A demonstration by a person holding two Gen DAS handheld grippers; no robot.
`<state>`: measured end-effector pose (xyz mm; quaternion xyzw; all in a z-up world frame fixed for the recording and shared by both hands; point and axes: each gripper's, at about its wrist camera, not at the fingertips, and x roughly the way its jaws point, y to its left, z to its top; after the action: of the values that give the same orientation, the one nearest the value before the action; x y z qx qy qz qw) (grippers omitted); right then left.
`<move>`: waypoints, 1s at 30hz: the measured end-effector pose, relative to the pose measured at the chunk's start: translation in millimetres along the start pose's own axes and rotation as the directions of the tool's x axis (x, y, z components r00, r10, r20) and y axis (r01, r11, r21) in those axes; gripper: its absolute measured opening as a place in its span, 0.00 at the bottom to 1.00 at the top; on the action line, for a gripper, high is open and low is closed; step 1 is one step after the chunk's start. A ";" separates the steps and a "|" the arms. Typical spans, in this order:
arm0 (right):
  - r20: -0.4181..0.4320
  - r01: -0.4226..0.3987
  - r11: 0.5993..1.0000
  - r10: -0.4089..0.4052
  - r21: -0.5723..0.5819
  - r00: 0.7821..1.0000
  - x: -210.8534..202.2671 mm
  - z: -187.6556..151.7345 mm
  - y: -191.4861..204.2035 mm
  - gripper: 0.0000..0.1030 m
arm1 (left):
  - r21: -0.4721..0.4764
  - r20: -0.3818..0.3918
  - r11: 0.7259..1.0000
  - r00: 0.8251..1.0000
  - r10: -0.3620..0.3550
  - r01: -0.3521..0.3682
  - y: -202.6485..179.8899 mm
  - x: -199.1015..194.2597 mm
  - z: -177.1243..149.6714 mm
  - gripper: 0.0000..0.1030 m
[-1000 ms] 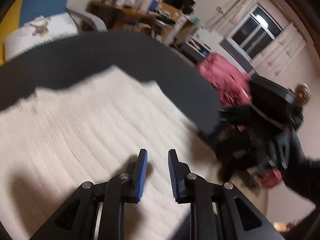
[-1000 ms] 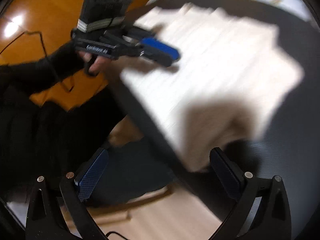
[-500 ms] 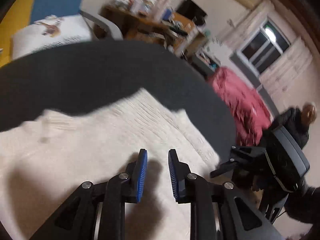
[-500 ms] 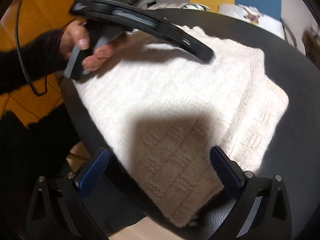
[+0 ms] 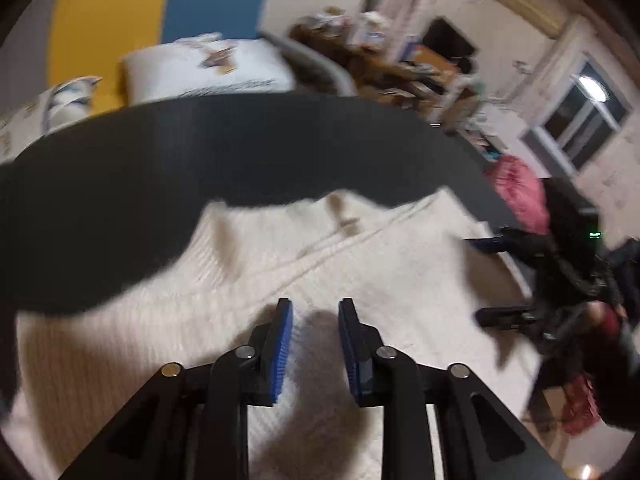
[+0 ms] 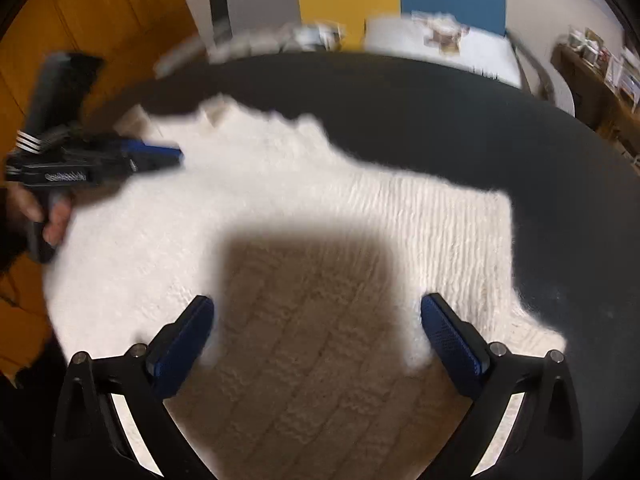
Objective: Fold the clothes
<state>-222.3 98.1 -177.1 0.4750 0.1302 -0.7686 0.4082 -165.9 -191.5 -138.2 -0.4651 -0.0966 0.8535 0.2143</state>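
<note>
Sweater (image 6: pixel 320 220), one cream cable-knit, lay spread flat on the round dark counter (image 6: pixel 440 120).
Left tongs (image 5: pixel 315 348) hovered over it, jaws narrow and just opening, nothing between them; right tongs (image 6: pixel 316 336) stood wide, empty above the knit. Only the left view showed a window (image 5: pixel 580 120) and a pink heap (image 5: pixel 520 192); only the right showed orange wood panelling (image 6: pixel 100 20).
</note>
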 end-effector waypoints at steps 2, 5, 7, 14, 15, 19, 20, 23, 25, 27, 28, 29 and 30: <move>0.019 -0.009 1.000 0.008 0.008 1.000 0.5 -4.4 -2.6 1.00 | 0.108 0.000 0.994 1.000 0.013 -0.013 -9.1 2.1 14.2 0.28; 0.043 0.018 1.000 -0.018 -0.002 0.999 5.3 -7.9 2.4 1.00 | 0.270 -0.052 0.963 0.999 -0.004 0.018 -18.4 8.1 28.5 0.29; 0.052 0.027 1.000 -0.027 -0.004 0.998 8.2 -8.7 5.0 1.00 | 0.312 -0.123 0.949 0.992 -0.012 0.051 -20.1 18.1 26.7 0.29; 0.080 0.019 1.000 -0.020 0.005 0.997 -2.4 -11.0 9.4 1.00 | 0.274 -0.249 0.951 0.966 -0.074 0.144 -2.0 38.9 30.7 0.30; 0.082 0.018 1.000 -0.019 0.005 0.996 -10.3 -11.7 5.7 1.00 | 0.262 -0.252 0.954 0.965 -0.079 0.147 -0.3 37.3 31.7 0.28; 0.084 0.078 0.996 -0.080 0.034 0.993 -22.4 -2.0 13.8 1.00 | 0.298 -0.212 0.949 0.976 -0.040 0.104 -7.0 29.3 22.9 0.05; 0.091 0.082 0.996 -0.086 0.040 0.992 -24.0 0.3 16.1 1.00 | 0.302 -0.191 0.950 0.981 -0.027 0.084 -8.6 28.0 21.6 0.04; 0.112 0.147 0.989 -0.146 -0.004 0.983 -28.4 10.2 33.3 1.00 | 0.295 -0.105 0.955 0.994 -0.009 0.040 -15.1 21.9 24.6 0.04; 0.121 0.143 0.990 -0.139 -0.022 0.983 -27.1 14.9 44.0 1.00 | 0.280 -0.044 0.960 0.999 -0.007 0.019 -17.7 16.7 29.9 0.03; 0.105 0.160 0.986 -0.155 -0.040 0.982 -20.3 16.9 50.5 1.00 | 0.286 -0.017 0.958 0.999 0.028 -0.022 -16.8 20.1 33.5 0.04; 0.078 0.172 0.984 -0.169 -0.034 0.983 -12.2 15.0 49.3 1.00 | 0.281 -0.037 0.959 0.998 0.053 -0.041 -13.5 28.8 32.3 0.03; 0.048 0.185 0.982 -0.184 -0.027 0.982 -3.6 12.8 47.8 1.00 | 0.282 -0.048 0.958 0.997 0.063 -0.047 -12.6 35.1 28.8 0.04; 0.051 0.164 0.986 -0.164 0.004 0.985 1.0 9.3 43.5 1.00 | 0.284 -0.059 0.957 0.996 0.074 -0.054 -11.6 41.5 25.2 0.04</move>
<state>-195.6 64.6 -165.0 0.4427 0.1587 -0.8115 0.3468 -203.5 -161.4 -151.4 -0.4618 0.0484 0.8485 0.2539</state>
